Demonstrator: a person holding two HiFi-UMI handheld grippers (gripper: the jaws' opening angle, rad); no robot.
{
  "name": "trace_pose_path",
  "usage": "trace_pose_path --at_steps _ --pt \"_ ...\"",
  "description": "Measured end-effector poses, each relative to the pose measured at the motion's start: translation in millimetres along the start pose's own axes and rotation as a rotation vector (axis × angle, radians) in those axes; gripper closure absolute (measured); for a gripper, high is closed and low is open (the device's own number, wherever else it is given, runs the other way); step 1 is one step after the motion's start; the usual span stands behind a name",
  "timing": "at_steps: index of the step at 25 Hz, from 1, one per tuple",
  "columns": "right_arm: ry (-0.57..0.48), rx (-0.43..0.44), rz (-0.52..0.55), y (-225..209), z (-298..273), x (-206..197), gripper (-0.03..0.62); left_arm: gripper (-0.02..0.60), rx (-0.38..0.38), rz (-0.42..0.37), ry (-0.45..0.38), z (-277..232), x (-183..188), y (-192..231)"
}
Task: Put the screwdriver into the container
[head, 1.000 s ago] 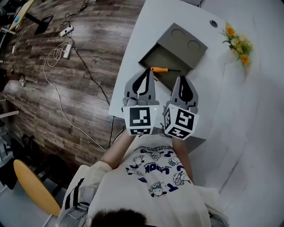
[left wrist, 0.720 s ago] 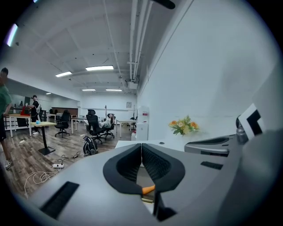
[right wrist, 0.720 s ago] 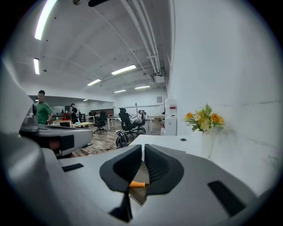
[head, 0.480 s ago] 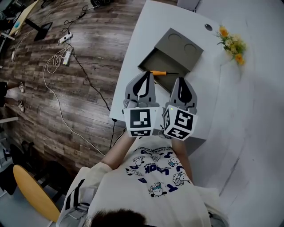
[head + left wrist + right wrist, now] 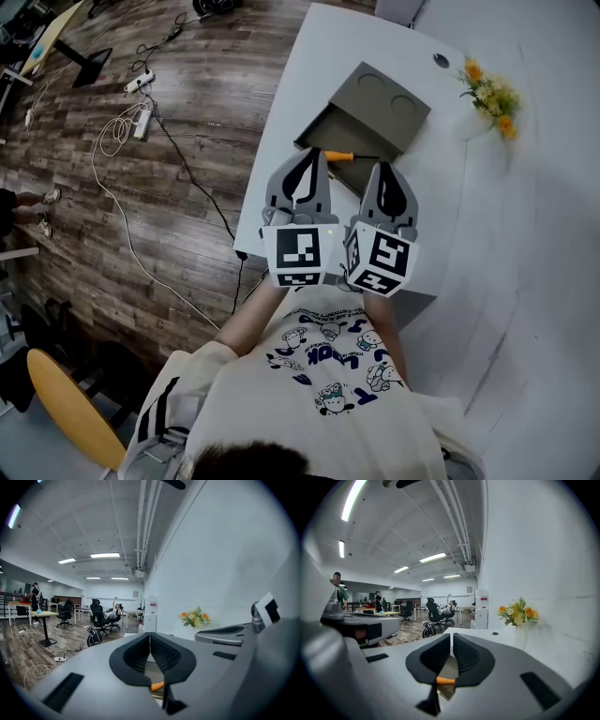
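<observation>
Screwdriver (image 5: 339,155) lies at grey container (image 5: 330,127), in vs on rim unclear; my L gripper (image 5: 314,157) & R gripper (image 5: 384,171) jaws closed, empty, held just short; fits pre-grab or post-drop.

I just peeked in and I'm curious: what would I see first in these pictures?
First, two grey grippers with black-and-white marker cubes, the left gripper and the right gripper, side by side in the middle, both shut and empty. Just past their tips an orange-handled screwdriver lies at the open grey container on the white table, with yellow and orange flowers at the far right.
</observation>
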State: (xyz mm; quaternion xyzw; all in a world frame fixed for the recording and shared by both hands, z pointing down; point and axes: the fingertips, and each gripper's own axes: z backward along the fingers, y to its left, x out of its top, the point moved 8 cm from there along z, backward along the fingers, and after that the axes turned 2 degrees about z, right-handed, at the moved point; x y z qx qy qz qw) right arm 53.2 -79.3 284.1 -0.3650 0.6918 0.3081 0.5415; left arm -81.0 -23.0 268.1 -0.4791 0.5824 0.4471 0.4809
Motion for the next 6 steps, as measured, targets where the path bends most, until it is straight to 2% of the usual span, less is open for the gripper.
trace_pose_path --at_steps 6 --pt "-0.010 0.007 0.008 1.9 1.2 0.1 0.554 0.565 0.006 0.001 -0.004 2.2 -0.9 0.5"
